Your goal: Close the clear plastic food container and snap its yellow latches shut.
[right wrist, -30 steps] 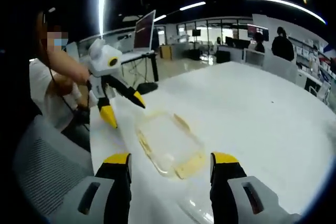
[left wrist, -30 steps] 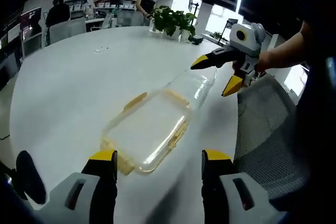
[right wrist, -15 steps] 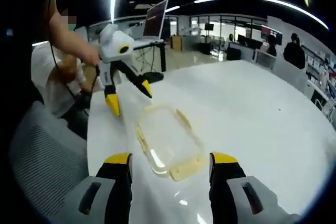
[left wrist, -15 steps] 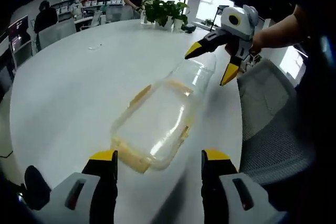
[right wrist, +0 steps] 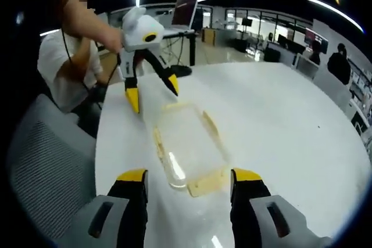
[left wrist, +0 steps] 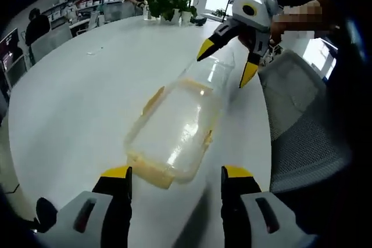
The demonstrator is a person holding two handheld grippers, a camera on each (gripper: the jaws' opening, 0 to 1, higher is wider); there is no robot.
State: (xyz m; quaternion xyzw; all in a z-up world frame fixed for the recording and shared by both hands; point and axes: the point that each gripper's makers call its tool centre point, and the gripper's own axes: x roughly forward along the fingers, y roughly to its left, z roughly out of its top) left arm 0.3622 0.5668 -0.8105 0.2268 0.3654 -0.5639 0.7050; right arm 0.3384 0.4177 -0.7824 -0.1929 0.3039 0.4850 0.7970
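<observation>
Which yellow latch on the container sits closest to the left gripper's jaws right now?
The end latch on the container's short side, just ahead of the left gripper. The long-side latches lie farther up the white table.

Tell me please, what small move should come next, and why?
Probably lower the right tongs onto the raised clear lid and press it down. Both tongs are open and hold nothing, the left tongs hover beside the container, and its yellow latches are unfastened.

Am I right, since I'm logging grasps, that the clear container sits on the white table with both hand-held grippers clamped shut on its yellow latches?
Not quite. The clear container does sit on the white table, but both hand-held grippers are open and hold nothing. The left gripper view shows the left hand-held gripper short of the container, and the right hand-held gripper spread above its far end.
</observation>
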